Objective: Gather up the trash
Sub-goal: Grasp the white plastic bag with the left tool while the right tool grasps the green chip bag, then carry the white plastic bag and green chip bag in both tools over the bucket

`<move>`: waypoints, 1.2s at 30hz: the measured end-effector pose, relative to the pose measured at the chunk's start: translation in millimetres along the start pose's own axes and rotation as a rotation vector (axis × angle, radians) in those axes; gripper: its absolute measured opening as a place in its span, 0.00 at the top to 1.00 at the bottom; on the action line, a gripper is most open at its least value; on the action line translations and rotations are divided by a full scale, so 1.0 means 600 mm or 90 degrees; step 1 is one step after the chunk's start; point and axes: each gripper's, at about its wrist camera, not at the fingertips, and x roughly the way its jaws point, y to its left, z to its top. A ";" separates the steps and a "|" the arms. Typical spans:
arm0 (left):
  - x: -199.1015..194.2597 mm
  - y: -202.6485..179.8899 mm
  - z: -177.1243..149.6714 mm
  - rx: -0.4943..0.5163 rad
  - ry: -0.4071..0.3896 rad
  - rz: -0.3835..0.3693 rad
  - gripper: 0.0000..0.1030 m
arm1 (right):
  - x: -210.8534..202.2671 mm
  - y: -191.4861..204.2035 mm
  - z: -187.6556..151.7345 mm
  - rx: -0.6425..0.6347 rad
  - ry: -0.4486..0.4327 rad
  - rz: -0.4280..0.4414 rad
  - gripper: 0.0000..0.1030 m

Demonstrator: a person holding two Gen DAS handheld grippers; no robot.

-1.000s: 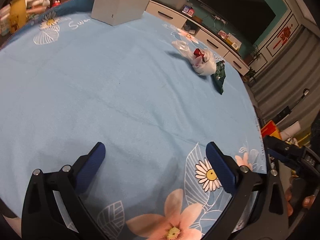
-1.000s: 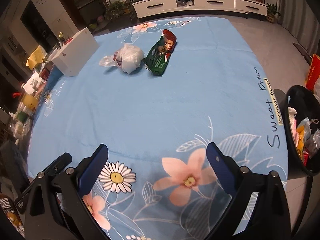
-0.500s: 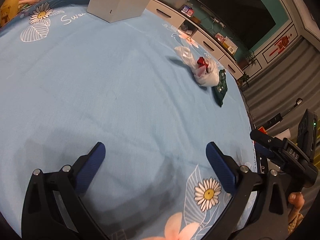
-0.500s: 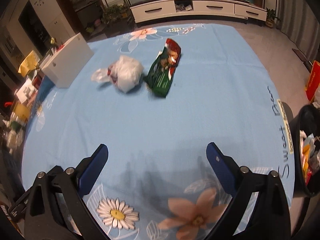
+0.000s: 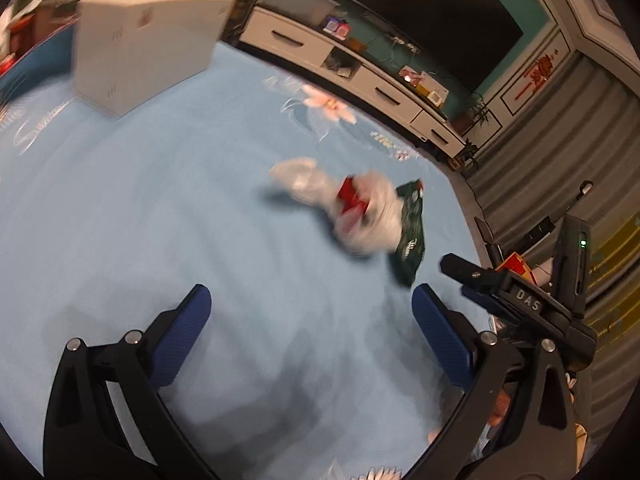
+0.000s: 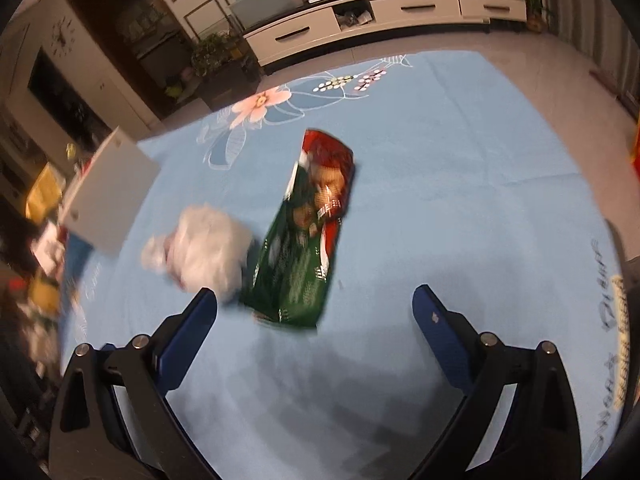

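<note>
Two crinkled pieces touch: white plastic bag [image 6: 200, 250], glossy green wrapper [image 6: 304, 248].

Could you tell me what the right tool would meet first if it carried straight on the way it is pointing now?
Most likely the green snack bag, lying flat on the blue tablecloth just ahead of the open right tool, slightly left of centre. The picture is blurred, so depth is uncertain.

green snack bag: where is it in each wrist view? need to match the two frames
Left wrist: green snack bag right of centre, partly hidden behind the white plastic bag.
Right wrist: centre, lying lengthwise, the white plastic bag at its left.
Shared landmark: white box on the blue tablecloth.
</note>
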 end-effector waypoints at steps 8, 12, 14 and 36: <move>0.092 -0.049 0.060 0.048 -0.001 0.005 0.03 | 0.065 0.004 0.042 0.008 0.010 -0.011 0.45; 0.114 -0.067 0.064 0.076 -0.008 0.011 0.03 | 0.067 0.000 0.045 -0.011 0.000 -0.031 0.78; 0.127 -0.074 0.066 0.084 -0.003 0.019 0.03 | 0.058 -0.007 0.042 -0.013 -0.011 -0.025 0.87; 0.139 -0.137 0.028 0.167 0.017 0.065 0.79 | -0.091 -0.045 -0.019 -0.045 -0.066 -0.026 0.91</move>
